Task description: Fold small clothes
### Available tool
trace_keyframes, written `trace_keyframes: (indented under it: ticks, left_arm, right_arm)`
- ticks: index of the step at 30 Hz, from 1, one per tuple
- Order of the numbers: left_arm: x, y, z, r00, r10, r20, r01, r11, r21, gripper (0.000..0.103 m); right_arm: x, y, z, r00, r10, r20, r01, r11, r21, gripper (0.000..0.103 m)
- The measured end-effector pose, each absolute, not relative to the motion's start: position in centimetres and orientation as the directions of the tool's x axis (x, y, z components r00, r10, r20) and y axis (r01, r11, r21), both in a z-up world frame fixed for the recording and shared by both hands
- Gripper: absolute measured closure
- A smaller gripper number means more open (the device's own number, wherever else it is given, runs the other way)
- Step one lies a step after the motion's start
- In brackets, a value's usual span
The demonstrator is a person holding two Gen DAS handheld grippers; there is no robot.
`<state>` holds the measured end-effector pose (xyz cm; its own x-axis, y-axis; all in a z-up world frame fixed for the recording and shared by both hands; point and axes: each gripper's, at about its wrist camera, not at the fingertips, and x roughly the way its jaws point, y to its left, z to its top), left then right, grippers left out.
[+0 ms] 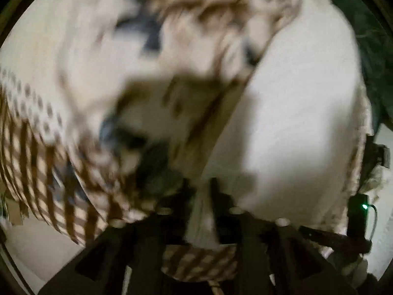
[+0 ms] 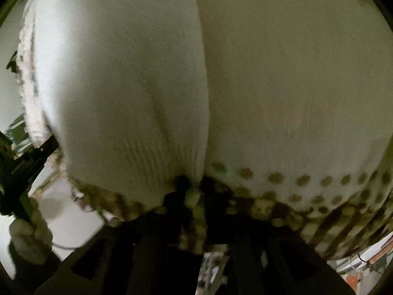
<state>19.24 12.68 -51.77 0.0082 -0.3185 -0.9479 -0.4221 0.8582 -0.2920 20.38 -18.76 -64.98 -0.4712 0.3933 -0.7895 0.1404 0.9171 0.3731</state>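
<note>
Both my claws are buried in the same knitted garment (image 2: 137, 78), a cream sweater with a fine ribbed weave that fills nearly all of each view. Along its hem runs a band of brown dots (image 2: 302, 179) and, below that, a brown-and-cream check (image 1: 39, 162).

In the right wrist view my right claw (image 2: 194, 191) has a bunched, puckered fold of the dotted hem between its dark fingers (image 2: 179, 189); the wool gathers into tight ribs right where it enters the jaws, so the claw is pinching the cloth. Two smooth, rounded swells of knit meet in a vertical crease just above the grip.

In the left wrist view my left claw (image 1: 203, 196) has a narrow strip of cream ribbing running down between its black fingers (image 1: 216, 191), with checked hem bunched beneath. The picture is badly smeared, so I cannot tell whether the pads press on that strip or stand slack beside it. The blurred upper part shows rumpled cream cloth with brown and dark blue-grey patches. At the far right edge sits a dark device with a small green light (image 1: 363, 206).
</note>
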Motion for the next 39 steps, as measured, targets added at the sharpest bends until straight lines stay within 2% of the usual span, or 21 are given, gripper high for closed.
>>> trace_keyframes:
  ticks: [1,2,5,8,13,14,16,17,21,22,23,25,27,29,31,33,34,35,36,37,39]
  left_arm:
    - [20.3,13.0,-50.6,0.043,-0.339,-0.94,-0.412,0.851,-0.326,0.045]
    - [22.0,13.3,-49.3,0.091,-0.356,-0.93,-0.397,0.844,-0.362,0.032]
    - [29.0,13.7,-47.0,0.217,-0.389,-0.895,-0.333,0.832,-0.443,0.032]
    - [37.8,13.2,-47.1,0.311,-0.381,-0.871,-0.254,0.849,-0.462,0.032]
    - [50.5,10.8,-50.5,0.315,-0.397,-0.862,-0.199,0.86,-0.469,0.032]
    - [52.3,10.2,-51.5,0.306,-0.4,-0.864,-0.19,0.864,-0.467,0.034]
    - [54.2,9.3,-52.8,0.296,-0.374,-0.879,-0.162,0.888,-0.432,0.082]
    - [54.6,9.0,-53.1,0.287,-0.356,-0.889,-0.151,0.9,-0.409,0.089]
    - [53.8,10.6,-52.2,0.363,-0.323,-0.874,-0.133,0.91,-0.392,0.091]
    - [53.4,11.3,-52.3,0.369,-0.324,-0.871,-0.146,0.905,-0.398,0.091]
    - [53.5,11.8,-52.7,0.367,-0.322,-0.873,-0.158,0.903,-0.4,0.091]
    - [54.1,13.1,-54.1,0.351,-0.327,-0.877,-0.21,0.886,-0.414,0.092]
    - [55.2,14.1,-55.0,0.346,-0.327,-0.879,-0.255,0.869,-0.424,0.097]
    - [56.0,14.5,-54.9,0.35,-0.308,-0.885,-0.267,0.872,-0.41,0.099]
    - [56.7,14.8,-54.4,0.351,-0.343,-0.871,-0.258,0.859,-0.442,0.098]
    - [56.9,15.0,-54.0,0.332,-0.414,-0.848,-0.24,0.832,-0.5,0.092]
    - [56.8,15.0,-54.0,0.317,-0.441,-0.84,-0.235,0.821,-0.52,0.085]
    - [56.4,15.0,-53.9,0.298,-0.475,-0.828,-0.226,0.807,-0.545,0.063]
    - [55.6,15.0,-53.8,0.282,-0.511,-0.812,-0.211,0.793,-0.572,0.038]
    - [54.5,14.9,-53.4,0.275,-0.533,-0.8,-0.193,0.784,-0.59,0.032]
    - [51.5,14.9,-52.7,0.26,-0.568,-0.781,-0.168,0.77,-0.616,0.032]
  right_arm:
    - [21.5,-19.4,-63.9,-0.454,0.413,-0.789,0.158,0.909,0.385,0.043]
    - [22.5,-20.0,-62.8,-0.429,0.419,-0.8,0.168,0.907,0.385,0.041]
    - [27.6,-21.5,-59.3,-0.316,0.432,-0.845,0.181,0.902,0.393,0.04]
    - [34.4,-21.7,-57.1,-0.179,0.433,-0.884,0.166,0.898,0.407,0.04]
    - [47.9,-19.2,-56.0,0.074,0.408,-0.91,0.126,0.902,0.414,0.04]
    - [50.0,-18.8,-56.1,0.106,0.41,-0.906,0.131,0.897,0.421,0.04]
    - [54.1,-18.6,-56.7,0.144,0.42,-0.896,0.156,0.885,0.44,0.04]
    - [55.7,-18.7,-57.0,0.153,0.43,-0.89,0.176,0.874,0.453,0.04]
    - [60.6,-19.7,-58.6,0.155,0.442,-0.883,0.246,0.849,0.468,0.041]
    - [61.5,-20.4,-58.8,0.16,0.432,-0.887,0.254,0.85,0.46,0.06]
    - [61.8,-20.4,-59.1,0.168,0.416,-0.894,0.258,0.856,0.447,0.096]
    - [62.6,-20.3,-60.0,0.146,0.376,-0.915,0.253,0.88,0.402,0.095]
    - [62.8,-20.5,-60.4,0.155,0.319,-0.935,0.249,0.903,0.35,0.096]
    - [63.3,-20.6,-61.5,0.129,0.292,-0.947,0.271,0.909,0.317,0.096]
    - [63.6,-20.7,-62.4,0.104,0.287,-0.952,0.284,0.909,0.305,0.095]
    - [64.0,-20.6,-63.0,0.074,0.366,-0.928,0.276,0.886,0.372,0.091]
    - [63.8,-20.8,-62.9,0.063,0.406,-0.912,0.273,0.871,0.407,0.077]
    - [63.6,-21.0,-62.6,0.049,0.441,-0.896,0.269,0.858,0.437,0.052]
    - [62.9,-21.4,-62.1,0.039,0.477,-0.878,0.269,0.841,0.469,0.042]
    - [62.1,-21.8,-61.6,0.044,0.504,-0.863,0.268,0.826,0.496,0.037]
    - [59.1,-22.8,-60.2,0.023,0.546,-0.838,0.247,0.809,0.534,0.037]
